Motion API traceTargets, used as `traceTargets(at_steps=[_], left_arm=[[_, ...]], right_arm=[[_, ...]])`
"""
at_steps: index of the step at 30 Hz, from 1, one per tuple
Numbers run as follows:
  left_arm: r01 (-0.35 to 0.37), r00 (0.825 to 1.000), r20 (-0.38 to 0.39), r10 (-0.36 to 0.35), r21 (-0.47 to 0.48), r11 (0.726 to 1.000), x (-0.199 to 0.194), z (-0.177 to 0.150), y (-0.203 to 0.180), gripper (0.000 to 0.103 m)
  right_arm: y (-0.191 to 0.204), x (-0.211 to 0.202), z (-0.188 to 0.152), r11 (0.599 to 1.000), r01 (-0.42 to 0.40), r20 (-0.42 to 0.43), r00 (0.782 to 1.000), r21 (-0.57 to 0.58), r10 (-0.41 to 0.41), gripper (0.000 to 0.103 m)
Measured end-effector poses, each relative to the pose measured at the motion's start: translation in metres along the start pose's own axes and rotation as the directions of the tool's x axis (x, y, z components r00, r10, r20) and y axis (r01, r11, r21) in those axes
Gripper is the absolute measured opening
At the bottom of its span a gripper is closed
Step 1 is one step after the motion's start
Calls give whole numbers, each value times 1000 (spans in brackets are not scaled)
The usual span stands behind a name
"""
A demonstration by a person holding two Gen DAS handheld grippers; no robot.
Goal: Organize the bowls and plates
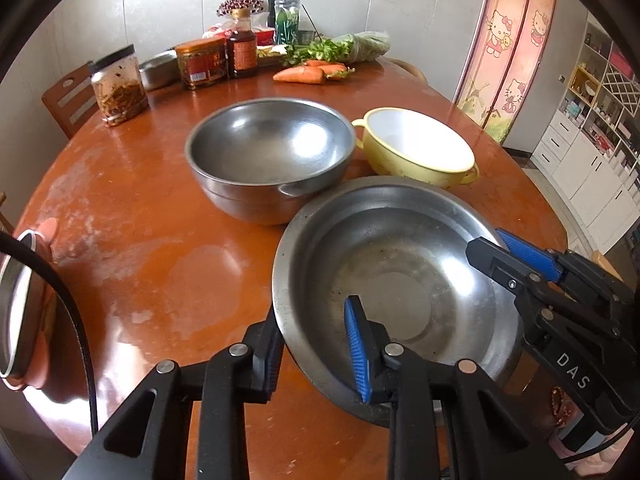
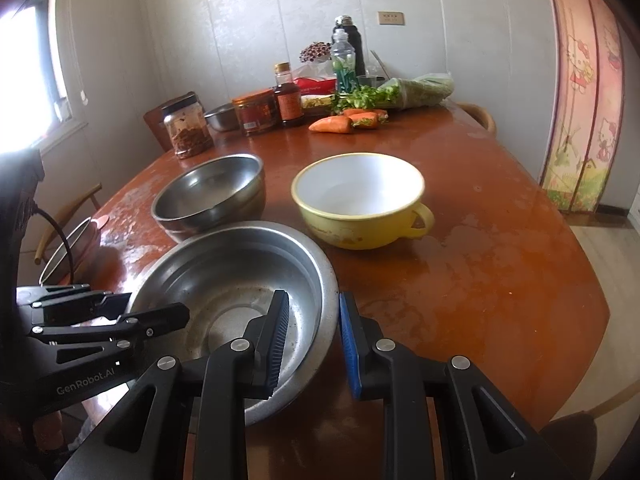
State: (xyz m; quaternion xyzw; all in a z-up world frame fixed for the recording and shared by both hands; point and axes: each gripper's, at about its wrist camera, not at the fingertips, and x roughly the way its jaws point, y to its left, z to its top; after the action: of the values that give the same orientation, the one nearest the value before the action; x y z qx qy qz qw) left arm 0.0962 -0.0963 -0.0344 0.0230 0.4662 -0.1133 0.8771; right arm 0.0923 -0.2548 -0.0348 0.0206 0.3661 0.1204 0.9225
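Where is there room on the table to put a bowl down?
Bare wood lies right of the yellow bowl and the wide steel basin, out to the table edge. More lies left of the deep steel bowl, below the jar. The far end, with bottles and carrots, is crowded.

Silvery steel basin (image 1: pixel 384 280), yellow bowl (image 2: pixel 360 216) white inside, reddish-brown tabletop (image 2: pixel 480 280), orange carrots (image 1: pixel 300 75), seemingly pink cartoon-cat screen (image 1: pixel 508 40).
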Motion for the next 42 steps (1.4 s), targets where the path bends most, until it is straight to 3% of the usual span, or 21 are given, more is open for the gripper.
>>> traceTargets(at_steps=[13,23,36,42], left_arm=[[-5,1000,19,6,-31,1000,-31,-20,22,30],[-11,1000,7,11,-71,997,-32,-31,41,30],[-6,1000,1,6,-82,997,-25,-33,45,30],[7,1000,1,-7,-88,996,-25,-33,47,31]], right_arm=[[39,-22,-3,996,-8,5,1000,-93,9,26],[60,-9,-13,992,-26,-51,999,-123,20,27],[58,-1,-18,994,-50,-77,996,-101,43,30],[58,-1,-17,993,-73,-78,995,-88,66,38]])
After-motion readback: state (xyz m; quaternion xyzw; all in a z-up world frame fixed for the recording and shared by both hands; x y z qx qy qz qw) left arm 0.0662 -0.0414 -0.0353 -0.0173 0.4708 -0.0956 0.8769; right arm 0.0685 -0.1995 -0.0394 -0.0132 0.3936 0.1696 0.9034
